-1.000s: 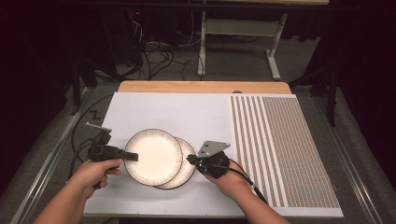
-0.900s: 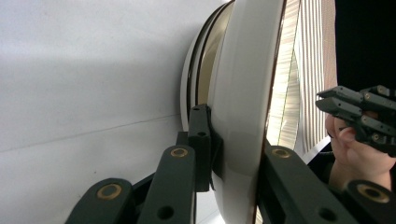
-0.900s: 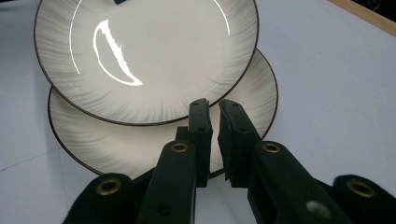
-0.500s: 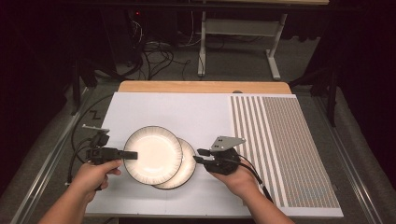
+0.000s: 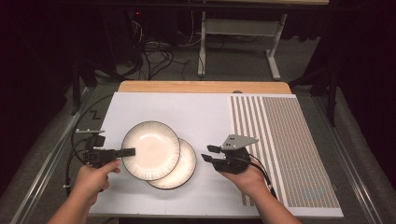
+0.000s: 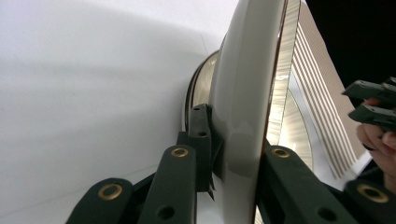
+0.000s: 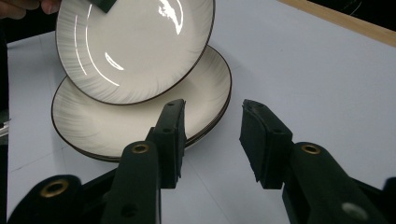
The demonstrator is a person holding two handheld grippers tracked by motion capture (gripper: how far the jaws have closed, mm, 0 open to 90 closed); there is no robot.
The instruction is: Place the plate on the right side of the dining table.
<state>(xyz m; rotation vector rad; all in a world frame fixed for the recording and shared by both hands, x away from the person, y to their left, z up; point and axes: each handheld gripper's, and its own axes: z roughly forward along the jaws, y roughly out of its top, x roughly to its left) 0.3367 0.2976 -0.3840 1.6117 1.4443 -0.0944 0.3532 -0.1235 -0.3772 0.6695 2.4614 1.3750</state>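
Two cream plates with dark rims overlap on the white mat [image 5: 196, 116]. The upper plate [image 5: 150, 150] [image 6: 243, 93] [image 7: 135, 42] is tilted, its left rim clamped in my left gripper [image 5: 127, 151] [image 6: 233, 163]. Part of it rests over the lower plate [image 5: 184, 169] [image 7: 140, 126], which lies flat. My right gripper [image 5: 208, 155] [image 7: 212, 135] stands open just right of the lower plate's rim, with nothing between its fingers. In the left gripper view it shows at the far right edge [image 6: 369, 100].
A striped mat [image 5: 280, 140] covers the right part of the table. A wooden edge [image 5: 201, 87] runs along the back. Cables [image 5: 154, 51] and a table frame [image 5: 238, 28] lie on the floor beyond.
My right gripper has drawn back a little to the right, off the lower plate's rim. The upper plate has risen slightly in my left gripper.
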